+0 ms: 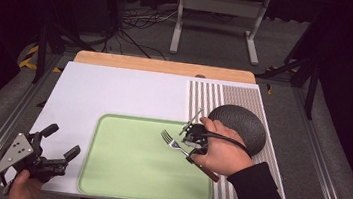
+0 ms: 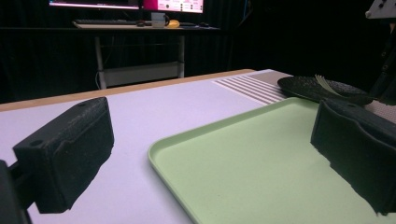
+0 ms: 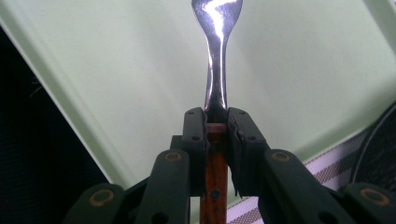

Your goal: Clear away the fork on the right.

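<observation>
Dark curtains and cables ring your white table [image 1: 115, 92], where a green tray [image 1: 131, 170] lies near the front edge. Your right tongs [image 1: 190, 142] pinch a fork [image 1: 173, 142] where its wooden handle meets the metal, holding it above the tray's right side with the tines aimed left. Beside the tray sits a dark plate [image 1: 242, 124]. Your left tongs [image 1: 61, 144] stand spread, gripping nothing, just left of the tray.

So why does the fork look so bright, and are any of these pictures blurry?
Right gripper view: glare whitens the fork against the green tray. Left gripper view: the near black jaws are soft, the background dim. High view: table evenly lit, surroundings dark.
</observation>
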A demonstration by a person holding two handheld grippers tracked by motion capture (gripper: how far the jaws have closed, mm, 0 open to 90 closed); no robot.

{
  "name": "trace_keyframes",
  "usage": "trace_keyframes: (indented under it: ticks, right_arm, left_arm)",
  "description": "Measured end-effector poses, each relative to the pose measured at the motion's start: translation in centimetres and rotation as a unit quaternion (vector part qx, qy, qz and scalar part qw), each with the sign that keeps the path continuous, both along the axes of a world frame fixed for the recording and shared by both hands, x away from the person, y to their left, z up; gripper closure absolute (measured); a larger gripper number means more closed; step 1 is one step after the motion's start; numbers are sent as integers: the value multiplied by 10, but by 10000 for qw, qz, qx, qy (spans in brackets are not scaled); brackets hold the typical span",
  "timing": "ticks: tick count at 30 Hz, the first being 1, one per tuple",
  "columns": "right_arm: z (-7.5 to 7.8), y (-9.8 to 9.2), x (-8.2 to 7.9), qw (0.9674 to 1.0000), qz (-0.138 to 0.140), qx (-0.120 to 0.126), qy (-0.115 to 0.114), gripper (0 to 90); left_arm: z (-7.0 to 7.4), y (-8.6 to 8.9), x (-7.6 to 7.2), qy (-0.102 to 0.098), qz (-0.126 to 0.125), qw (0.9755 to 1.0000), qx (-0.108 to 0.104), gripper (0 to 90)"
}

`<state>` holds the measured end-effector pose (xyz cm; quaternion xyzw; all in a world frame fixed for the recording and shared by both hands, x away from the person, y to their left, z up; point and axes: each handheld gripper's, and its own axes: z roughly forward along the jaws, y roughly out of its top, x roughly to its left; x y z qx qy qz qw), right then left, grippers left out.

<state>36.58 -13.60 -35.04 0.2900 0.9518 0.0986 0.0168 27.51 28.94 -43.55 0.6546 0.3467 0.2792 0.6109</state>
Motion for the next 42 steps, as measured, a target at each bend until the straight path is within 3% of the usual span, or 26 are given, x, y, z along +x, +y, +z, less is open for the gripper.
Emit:
trace_keyframes:
  ticks: [8,13,20,24,28,42]
  right_arm:
    - [-6,2,3,9968,-742,280,137,780]
    - [-11,3,5,9923,-1163,330,249,780]
    - [-17,0,7,9860,-1615,338,231,780]
    - [-22,0,7,9856,-1629,309,328,780]
    - [-27,1,8,9838,-1748,257,305,780]
    - [-45,4,15,9821,-1848,57,361,780]
  left_arm:
    - [0,0,0,2,4,10000,-4,0]
    - [0,0,0,10,6,10000,-12,0]
    - [0,0,0,10,4,10000,-14,0]
    - [-1,0,1,15,-2,10000,2,0]
    - [-1,0,0,22,0,10000,-9,0]
    - [-1,0,1,24,-8,10000,-9,0]
